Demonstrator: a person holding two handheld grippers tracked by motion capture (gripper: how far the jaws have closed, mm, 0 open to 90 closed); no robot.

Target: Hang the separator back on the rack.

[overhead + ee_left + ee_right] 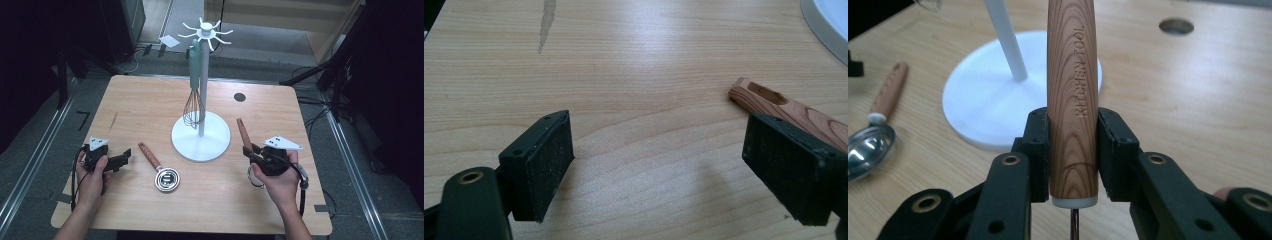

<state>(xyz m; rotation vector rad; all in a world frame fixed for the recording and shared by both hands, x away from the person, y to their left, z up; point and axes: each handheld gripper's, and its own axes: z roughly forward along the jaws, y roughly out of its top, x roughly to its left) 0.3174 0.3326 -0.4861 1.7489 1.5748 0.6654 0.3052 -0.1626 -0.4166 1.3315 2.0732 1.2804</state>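
My right gripper [251,153] [1073,150] is shut on a wooden handle [243,132] [1072,90] engraved "KITCHEN TOOL". The handle points away toward the white hook stand [202,100] [1003,40], and a thin metal shaft runs back under the hand to a wire end [254,178]. A teal-handled whisk [194,107] hangs from the stand. On the table between the hands lies a wood-handled metal spoon [166,180] [868,145]. My left gripper [122,159] [659,165] rests low at the left, open and empty, with the spoon's handle end [784,102] just beyond its right jaw.
The stand's round white base [187,142] [829,22] [973,105] sits mid-table, close to the left of the held handle. A dark round hole [240,97] [1175,25] marks the tabletop behind. Bare wood [145,105] spreads at the far left.
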